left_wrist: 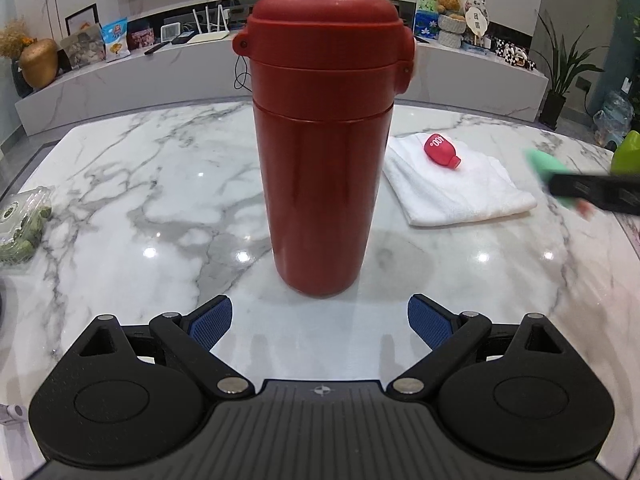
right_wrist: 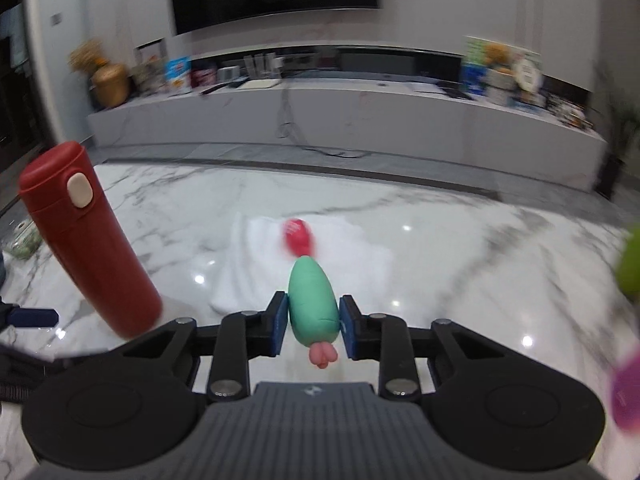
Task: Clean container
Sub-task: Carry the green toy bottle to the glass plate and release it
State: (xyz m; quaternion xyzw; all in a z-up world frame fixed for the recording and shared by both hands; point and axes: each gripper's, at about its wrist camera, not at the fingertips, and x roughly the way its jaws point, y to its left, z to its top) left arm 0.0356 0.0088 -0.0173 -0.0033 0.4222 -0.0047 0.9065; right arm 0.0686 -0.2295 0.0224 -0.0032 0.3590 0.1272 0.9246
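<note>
Jaws of left gripper (left_wrist: 319, 322) stand apart, nothing between them; red flask (left_wrist: 322, 144) upright on marble counter (left_wrist: 160, 200) just ahead, lid closed, contents not visible. Clear plastic box (left_wrist: 22, 224) at far left holds something green, cut off by frame edge. Jaws of right gripper (right_wrist: 313, 326) clamped on green squeeze toy (right_wrist: 312, 304). White towel (left_wrist: 452, 184) carries small pink bottle (left_wrist: 440, 150); right-wrist view motion-blurred.
</note>
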